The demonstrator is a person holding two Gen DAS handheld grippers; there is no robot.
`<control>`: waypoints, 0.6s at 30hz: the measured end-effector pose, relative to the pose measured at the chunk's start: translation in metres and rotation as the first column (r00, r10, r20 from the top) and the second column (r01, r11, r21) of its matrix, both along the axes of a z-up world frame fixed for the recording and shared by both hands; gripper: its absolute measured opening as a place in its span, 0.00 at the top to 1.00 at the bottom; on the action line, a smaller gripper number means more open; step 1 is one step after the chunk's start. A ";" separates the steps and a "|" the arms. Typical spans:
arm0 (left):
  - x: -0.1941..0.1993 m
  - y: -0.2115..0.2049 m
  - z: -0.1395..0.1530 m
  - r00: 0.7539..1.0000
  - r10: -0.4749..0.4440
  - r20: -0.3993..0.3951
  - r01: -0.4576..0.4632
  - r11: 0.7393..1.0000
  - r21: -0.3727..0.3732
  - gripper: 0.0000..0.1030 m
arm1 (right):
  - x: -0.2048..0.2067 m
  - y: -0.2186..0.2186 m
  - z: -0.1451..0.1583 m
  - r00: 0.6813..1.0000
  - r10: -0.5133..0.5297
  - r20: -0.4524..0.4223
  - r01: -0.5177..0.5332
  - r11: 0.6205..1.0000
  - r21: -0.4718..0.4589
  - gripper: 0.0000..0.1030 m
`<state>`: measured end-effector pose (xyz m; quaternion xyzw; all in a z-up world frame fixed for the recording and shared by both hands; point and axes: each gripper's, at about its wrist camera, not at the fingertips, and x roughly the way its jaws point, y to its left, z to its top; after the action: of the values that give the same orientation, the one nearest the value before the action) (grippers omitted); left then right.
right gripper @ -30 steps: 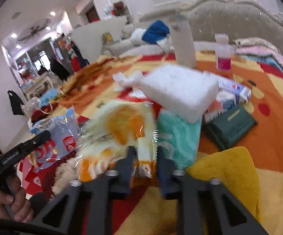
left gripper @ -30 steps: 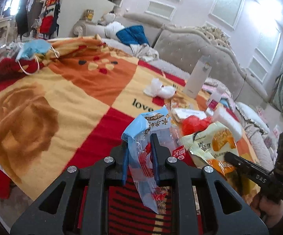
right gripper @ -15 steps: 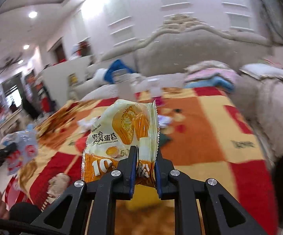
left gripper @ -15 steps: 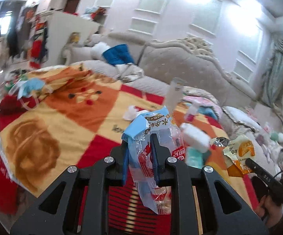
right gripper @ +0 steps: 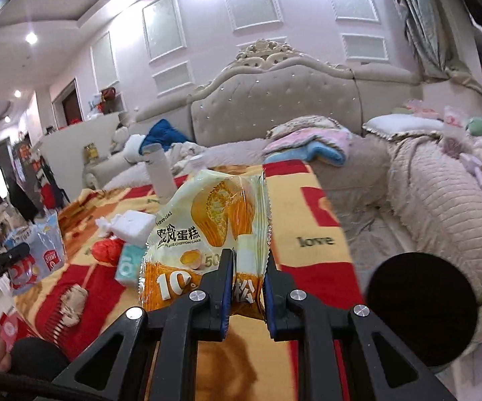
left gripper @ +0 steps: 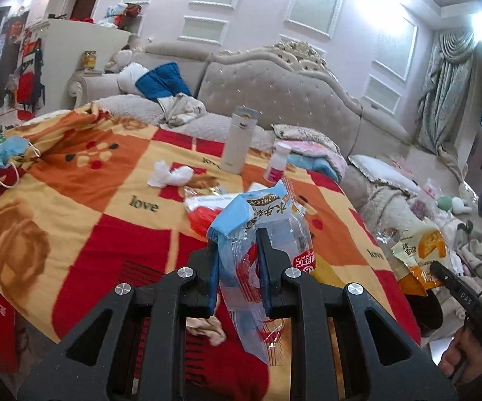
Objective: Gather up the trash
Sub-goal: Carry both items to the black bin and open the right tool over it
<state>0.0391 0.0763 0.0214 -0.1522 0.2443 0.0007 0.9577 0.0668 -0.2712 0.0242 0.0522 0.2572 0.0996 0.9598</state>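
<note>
My left gripper [left gripper: 239,267] is shut on a clear and blue snack wrapper [left gripper: 267,230] and holds it above the red, orange and yellow blanket [left gripper: 84,180]. My right gripper [right gripper: 247,277] is shut on a yellow cake wrapper [right gripper: 207,230], lifted above the blanket's right part [right gripper: 311,220]. The cake wrapper also shows at the right of the left wrist view [left gripper: 421,254]. The blue wrapper shows at the left of the right wrist view [right gripper: 43,250]. Crumpled white tissue [left gripper: 170,175] and a red wrapper [left gripper: 204,217] lie on the blanket.
A tall white bottle [left gripper: 237,140] and a small pink-labelled bottle [left gripper: 277,163] stand on the blanket's far side. A blue face mask [left gripper: 10,152] lies at its left edge. A white sponge block [right gripper: 132,224] and teal tissue pack [right gripper: 129,265] lie mid-blanket. A round black object [right gripper: 421,307] sits low right.
Both grippers have risen and drawn back from the blanket with their wrappers. The right gripper has swung to the right, away from the sponge and tissue pack.
</note>
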 end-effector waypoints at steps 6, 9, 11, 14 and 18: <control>0.002 -0.026 0.005 0.999 -0.027 -0.043 0.027 1.000 0.007 0.83 | -0.014 -0.022 0.005 0.999 -0.036 -0.021 0.035 0.999 -0.040 0.85; 0.005 -0.035 0.006 0.999 -0.028 -0.043 0.029 0.999 0.028 0.83 | -0.019 -0.034 0.014 0.998 -0.061 -0.006 0.061 0.998 -0.027 0.85; 0.009 -0.041 0.006 0.998 -0.036 -0.052 0.038 0.999 0.036 0.83 | -0.023 -0.041 0.015 0.997 -0.078 0.002 0.078 0.996 -0.043 0.85; 0.016 -0.054 0.006 0.997 -0.051 -0.064 0.054 0.997 0.052 0.83 | -0.026 -0.058 0.008 0.994 -0.105 -0.012 0.104 0.993 -0.055 0.85; 0.028 -0.075 0.007 0.995 -0.075 -0.071 0.081 0.993 0.084 0.83 | -0.026 -0.093 0.000 0.982 -0.188 -0.034 0.185 0.981 -0.061 0.85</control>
<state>0.0668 0.0016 0.0281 -0.1008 0.2824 -0.0210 0.9538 0.0407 -0.3646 0.0243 0.0502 0.2729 0.0006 0.9607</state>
